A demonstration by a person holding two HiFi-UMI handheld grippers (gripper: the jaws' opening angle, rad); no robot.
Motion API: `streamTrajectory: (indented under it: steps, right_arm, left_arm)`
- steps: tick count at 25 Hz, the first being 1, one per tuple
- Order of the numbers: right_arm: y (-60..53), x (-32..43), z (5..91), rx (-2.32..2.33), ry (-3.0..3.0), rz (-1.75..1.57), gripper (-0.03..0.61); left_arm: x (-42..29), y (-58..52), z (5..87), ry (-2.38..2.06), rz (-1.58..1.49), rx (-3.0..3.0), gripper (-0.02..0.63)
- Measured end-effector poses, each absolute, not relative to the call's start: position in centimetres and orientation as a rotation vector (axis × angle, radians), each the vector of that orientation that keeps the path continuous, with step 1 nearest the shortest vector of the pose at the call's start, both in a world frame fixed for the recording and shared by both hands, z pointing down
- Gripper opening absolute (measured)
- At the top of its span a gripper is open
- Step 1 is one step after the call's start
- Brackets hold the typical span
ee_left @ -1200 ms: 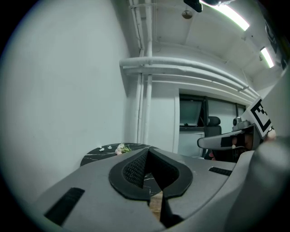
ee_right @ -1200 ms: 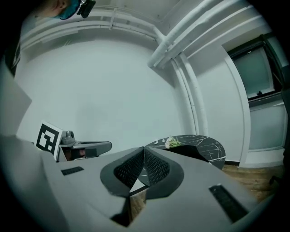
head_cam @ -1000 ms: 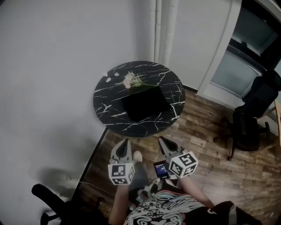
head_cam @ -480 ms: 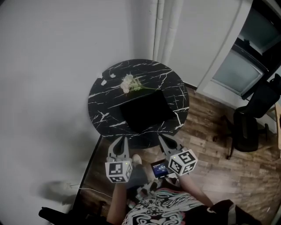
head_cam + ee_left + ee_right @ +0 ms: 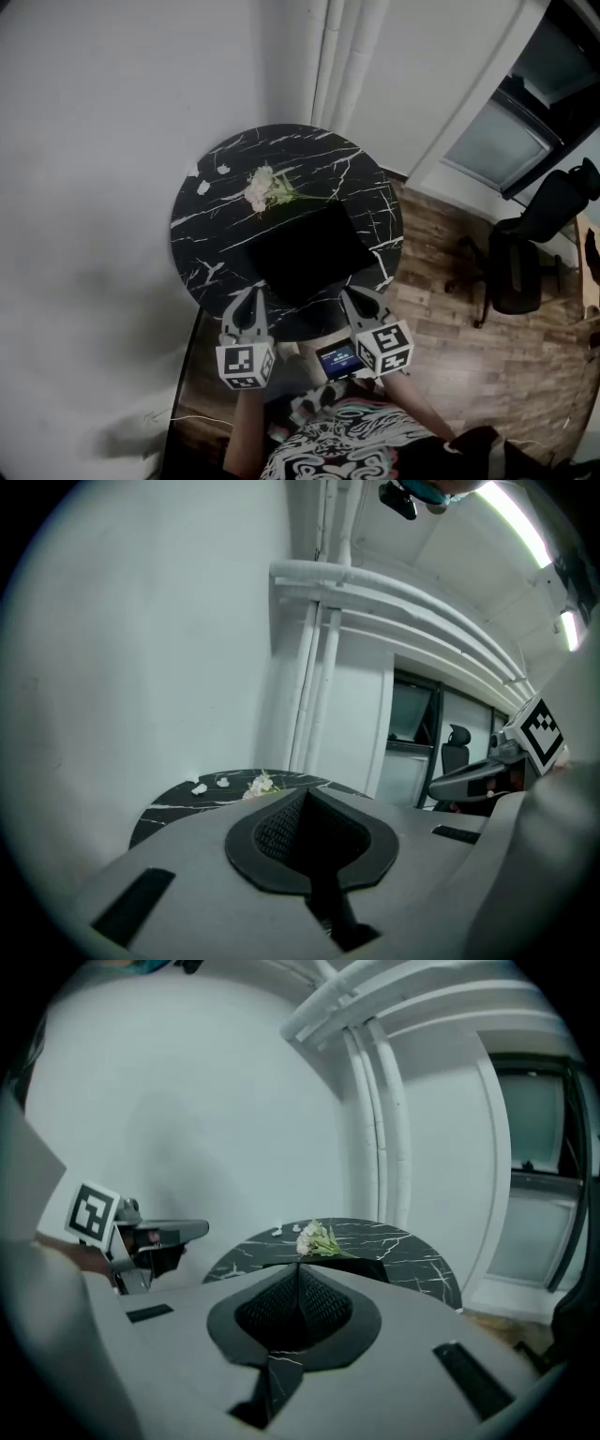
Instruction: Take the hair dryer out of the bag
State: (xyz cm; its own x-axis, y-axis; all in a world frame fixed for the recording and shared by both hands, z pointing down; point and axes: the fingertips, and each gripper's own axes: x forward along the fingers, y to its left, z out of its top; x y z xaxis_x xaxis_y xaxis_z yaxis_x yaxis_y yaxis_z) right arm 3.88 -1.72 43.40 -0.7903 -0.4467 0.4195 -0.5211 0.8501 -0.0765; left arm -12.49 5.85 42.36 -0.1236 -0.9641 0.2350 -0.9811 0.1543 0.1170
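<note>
A flat black bag (image 5: 305,251) lies on the round black marble table (image 5: 202,202), near its front edge. No hair dryer shows in any view. My left gripper (image 5: 247,292) is shut and empty, its tip over the table's near rim, left of the bag. My right gripper (image 5: 352,296) is also shut and empty, at the bag's near right corner. In the left gripper view the shut jaws (image 5: 305,794) point at the table (image 5: 169,803). In the right gripper view the shut jaws (image 5: 298,1267) point at the bag (image 5: 361,1267) and the flowers (image 5: 314,1237).
A small bunch of pale flowers (image 5: 261,187) and white scraps (image 5: 223,169) lie on the table's far left. White pipes (image 5: 328,66) run up the corner behind. A black office chair (image 5: 516,272) stands on the wooden floor (image 5: 450,328) at right, by a window (image 5: 502,141).
Both grippers have moved forward from over the floor to the table's near edge. They stay shut and side by side. The table and bag now sit closer in the head view.
</note>
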Motion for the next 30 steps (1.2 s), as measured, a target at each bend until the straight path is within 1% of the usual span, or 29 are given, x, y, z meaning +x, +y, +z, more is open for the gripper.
streamTrajectory:
  steps: [3,13,21,30]
  right_arm:
    - [-2.0,3.2,44.9,0.719,-2.552,0.153,0.02]
    - [-2.7,1.6,46.9,0.709,-2.495,0.207,0.018]
    - [-2.7,-1.5,47.5,0.652,-2.481,0.193,0.02]
    - [-3.1,-3.6,48.9,0.567,-2.441,0.161,0.02]
  left_arm:
    - [-13.8,5.1,43.6,-2.146,0.106,1.902,0.014]
    - [-16.5,3.4,47.9,-2.064,0.187,1.923,0.012]
    - [-18.1,3.3,50.2,-2.051,0.217,1.889,0.014]
    - [-17.2,1.4,51.9,-1.931,0.24,1.981,0.014]
